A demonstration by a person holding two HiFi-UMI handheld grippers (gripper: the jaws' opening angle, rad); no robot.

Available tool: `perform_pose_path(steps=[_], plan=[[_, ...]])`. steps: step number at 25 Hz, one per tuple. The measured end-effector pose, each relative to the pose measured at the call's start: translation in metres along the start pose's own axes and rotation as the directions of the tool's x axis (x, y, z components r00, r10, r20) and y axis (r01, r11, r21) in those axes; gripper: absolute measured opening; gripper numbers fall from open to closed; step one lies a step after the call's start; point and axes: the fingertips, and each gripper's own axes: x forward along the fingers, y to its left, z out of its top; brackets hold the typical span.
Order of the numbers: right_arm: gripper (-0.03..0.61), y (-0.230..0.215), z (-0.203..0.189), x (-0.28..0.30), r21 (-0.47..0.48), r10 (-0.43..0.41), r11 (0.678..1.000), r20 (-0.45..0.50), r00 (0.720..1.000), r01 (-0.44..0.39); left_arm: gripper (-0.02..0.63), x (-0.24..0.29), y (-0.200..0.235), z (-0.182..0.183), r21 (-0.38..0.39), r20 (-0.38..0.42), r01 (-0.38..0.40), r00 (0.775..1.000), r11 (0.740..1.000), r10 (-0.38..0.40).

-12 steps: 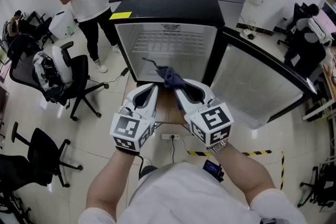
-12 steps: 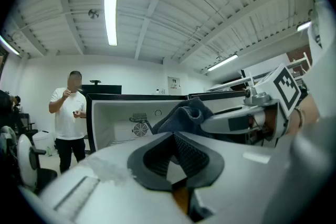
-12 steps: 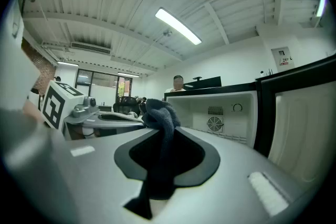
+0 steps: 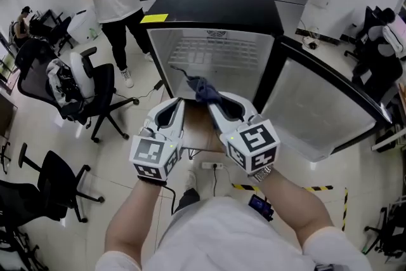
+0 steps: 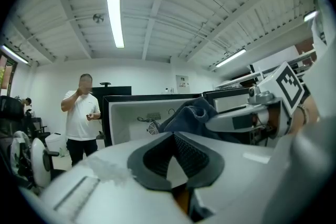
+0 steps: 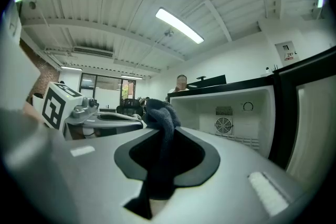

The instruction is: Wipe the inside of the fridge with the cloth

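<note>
1 cloth [image 4: 206,92] pinched between right gripper [image 4: 217,103] jaws, before open fridge [image 4: 216,6]; left gripper [image 4: 176,106] closed, empty.

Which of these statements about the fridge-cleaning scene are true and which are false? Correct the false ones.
1. The right gripper is clamped on a dark cloth. True.
2. The fridge has its door closed. False: the door stands open, swung out to the right.
3. The left gripper is shut and holds nothing. True.
4. The fridge is packed with food. False: only a bare wire shelf shows inside.
</note>
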Motion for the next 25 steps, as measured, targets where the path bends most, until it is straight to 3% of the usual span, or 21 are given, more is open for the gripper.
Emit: perform_pose_path(steps=[5,14,25], plan=[[0.070,-0.003,0.004,0.030,0.006,-0.006,1.000,0.000,1.000,0.006,0.006,0.010,0.034,-0.003,-0.005,-0.010,-0.020,1.000,1.000,0.020],[0.071,-0.007,0.012,0.104,0.011,-0.008,1.000,0.011,1.000,0.008,0.062,0.036,0.109,-0.011,-0.008,-0.024,-0.052,0.998,0.999,0.051],[0.071,-0.008,0.009,0.183,0.011,0.006,1.000,0.018,1.000,-0.007,0.107,0.069,0.173,-0.027,-0.002,-0.061,-0.043,0.997,0.999,0.043]])
